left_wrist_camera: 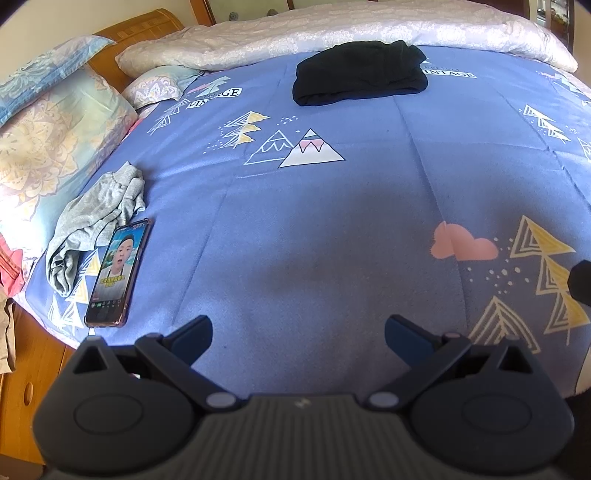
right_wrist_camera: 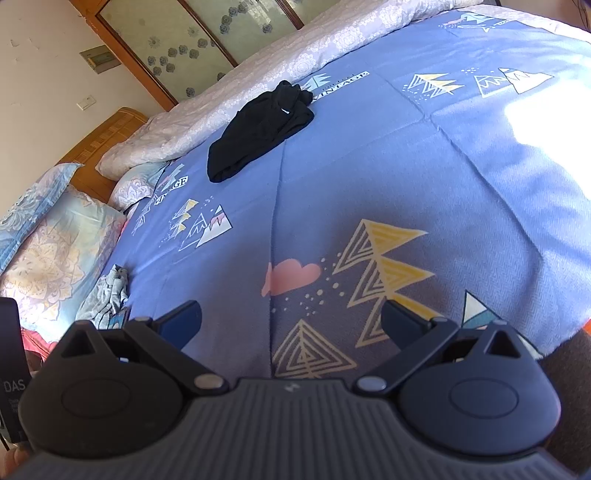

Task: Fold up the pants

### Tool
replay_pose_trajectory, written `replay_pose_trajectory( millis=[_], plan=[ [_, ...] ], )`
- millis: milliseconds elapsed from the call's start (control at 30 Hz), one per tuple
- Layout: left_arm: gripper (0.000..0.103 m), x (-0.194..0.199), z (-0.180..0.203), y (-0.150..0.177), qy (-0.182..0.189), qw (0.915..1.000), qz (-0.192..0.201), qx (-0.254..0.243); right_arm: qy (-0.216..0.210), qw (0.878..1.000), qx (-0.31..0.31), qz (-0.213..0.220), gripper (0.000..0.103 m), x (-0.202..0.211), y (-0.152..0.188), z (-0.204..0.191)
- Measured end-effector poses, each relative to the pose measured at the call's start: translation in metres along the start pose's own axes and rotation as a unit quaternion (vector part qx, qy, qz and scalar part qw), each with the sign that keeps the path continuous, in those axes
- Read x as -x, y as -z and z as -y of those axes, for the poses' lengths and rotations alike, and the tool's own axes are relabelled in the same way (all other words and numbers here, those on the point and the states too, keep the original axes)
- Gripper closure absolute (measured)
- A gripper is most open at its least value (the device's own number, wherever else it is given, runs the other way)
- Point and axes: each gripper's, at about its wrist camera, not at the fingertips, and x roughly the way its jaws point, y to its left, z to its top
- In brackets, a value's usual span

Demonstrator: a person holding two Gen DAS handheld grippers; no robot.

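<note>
- Grippers sit nearest, at the bottom of each frame: the left gripper (left_wrist_camera: 298, 334) and the right gripper (right_wrist_camera: 291, 321) both have their fingers spread wide apart, holding nothing, hovering above the blue bedspread (left_wrist_camera: 332, 229).
- Bare bedspread fills the middle of both views, printed with triangle trees, a pink cloud and mountains.
- At the left edge of the left wrist view, a phone (left_wrist_camera: 117, 271) with a lit screen lies on the cover, touching a crumpled grey garment (left_wrist_camera: 98, 221); floral pillows (left_wrist_camera: 55, 140) sit beyond.
- The black pants (left_wrist_camera: 360, 74) lie in the upper centre of that view, well apart from both grippers, already gathered into a compact bundle just in front of the pale quilt (left_wrist_camera: 332, 33). The right wrist view shows them in the upper left centre (right_wrist_camera: 258, 129), with a looser, rumpled far end.
- Judgement: the black bundle looks folded, so the grey garment may be next; whether it is pants is unclear.
- To do that well, pinch its waistband corners with one gripper each, lift clear of the phone, and spread it flat on the open middle before creasing.
</note>
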Motion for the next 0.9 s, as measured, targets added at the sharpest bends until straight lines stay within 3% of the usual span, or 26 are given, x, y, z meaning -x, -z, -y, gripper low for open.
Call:
replay_pose_trajectory(
  millis=[900],
  plan=[
    [0.000, -0.0095, 0.0017, -0.0018, 0.010, 0.9999, -0.013, -0.005, 0.003, 1.000, -0.007, -0.009, 0.000, -0.0073, -0.0013, 0.0076]
  ],
)
